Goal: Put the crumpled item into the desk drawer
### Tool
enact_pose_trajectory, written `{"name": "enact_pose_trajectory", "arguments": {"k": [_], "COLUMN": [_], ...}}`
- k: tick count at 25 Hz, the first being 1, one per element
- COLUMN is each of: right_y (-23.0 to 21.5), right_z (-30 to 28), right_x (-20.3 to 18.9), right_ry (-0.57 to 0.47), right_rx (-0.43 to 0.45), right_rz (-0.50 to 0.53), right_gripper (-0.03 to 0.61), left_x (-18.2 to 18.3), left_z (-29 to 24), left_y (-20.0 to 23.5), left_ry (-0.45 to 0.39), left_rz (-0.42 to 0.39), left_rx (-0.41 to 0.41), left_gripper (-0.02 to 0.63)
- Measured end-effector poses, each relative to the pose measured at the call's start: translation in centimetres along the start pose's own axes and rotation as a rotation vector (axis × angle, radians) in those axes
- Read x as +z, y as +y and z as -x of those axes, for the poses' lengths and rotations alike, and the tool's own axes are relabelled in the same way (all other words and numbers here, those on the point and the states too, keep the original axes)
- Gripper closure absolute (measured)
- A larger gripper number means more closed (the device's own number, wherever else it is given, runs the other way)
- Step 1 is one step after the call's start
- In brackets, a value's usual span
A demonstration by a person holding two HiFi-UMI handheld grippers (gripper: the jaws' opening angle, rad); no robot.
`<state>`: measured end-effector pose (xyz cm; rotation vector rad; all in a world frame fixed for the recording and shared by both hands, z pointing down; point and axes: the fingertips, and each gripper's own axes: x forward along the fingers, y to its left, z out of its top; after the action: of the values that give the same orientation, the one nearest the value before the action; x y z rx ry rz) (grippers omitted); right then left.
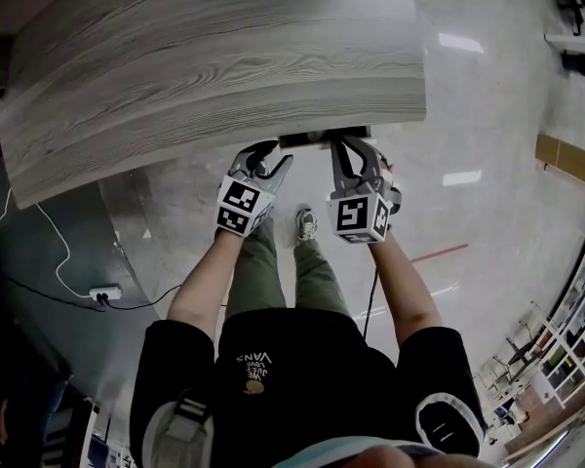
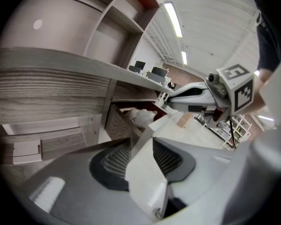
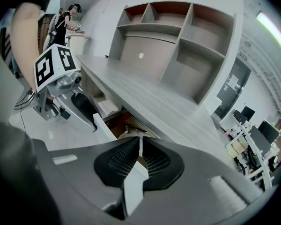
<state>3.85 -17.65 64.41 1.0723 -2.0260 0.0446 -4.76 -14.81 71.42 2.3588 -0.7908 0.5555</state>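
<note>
Bright, even indoor light; ceiling strips [image 2: 172, 18] glow in the left gripper view, and white glare marks the glossy floor [image 1: 487, 115] in the head view. Fisheye bends the bench [image 1: 205, 57]; gripper views have black corners and soft, blurred foregrounds.

This is an open-plan office. A long wood-grain table [image 1: 214, 57] with a drawer [image 3: 104, 127] under it carries a built-in cubby shelf [image 3: 178, 27]. Further desks with dark monitors [image 3: 267, 137] stand behind it. Strip lights [image 2: 172, 18] run along the ceiling above a glossy pale floor [image 1: 487, 164]. A power strip [image 1: 104, 293] lies on the floor, and open storage racks [image 1: 565, 330] stand at the room's edge.
</note>
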Motion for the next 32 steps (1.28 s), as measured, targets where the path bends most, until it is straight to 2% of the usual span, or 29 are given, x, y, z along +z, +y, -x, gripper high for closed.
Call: {"name": "enact_pose_trajectory", "arguments": {"k": [8,13,16,18,26,32], "right_y": [-2.2,-3.1,-3.4,-3.4,-3.5,-3.2], "right_z": [3.0,5.7,7.4,8.4,13.3,17.2], "right_x": [-0.1,0.8,2.0,2.4,3.1,3.2], "right_ry": [-0.043,-0.094,-0.139,-0.163,-0.238,-0.277], "right_rx": [-0.055,-0.077,-0.079,-0.076,-0.081,-0.072], "right_rz": [-0.114,-0.204,-0.224,-0.233,-0.296,-0.316], "right_gripper": [0.575,0.577,0.577,0.577,0.577,0.577], "left_x": [1.0,2.8,3.9,4.7,7.3,8.8], "left_z": [1.5,3.7,5.2,6.2,9.8,12.4], "left_y": [-0.8,-1.7,-2.5,-3.0,-6.8,-10.1], "left_ry": [-0.018,-0.071,-0.110,-0.137,-0.224,-0.284], "left_rz": [-0.016,-0.026,-0.025,-0.027,-0.038,-0.049], "left_rx": [0.032,0.088,0.118,0.137,0.194,0.220], "left_gripper": [0.446,0.446,0.448,0.486,0.557,0.561]}}
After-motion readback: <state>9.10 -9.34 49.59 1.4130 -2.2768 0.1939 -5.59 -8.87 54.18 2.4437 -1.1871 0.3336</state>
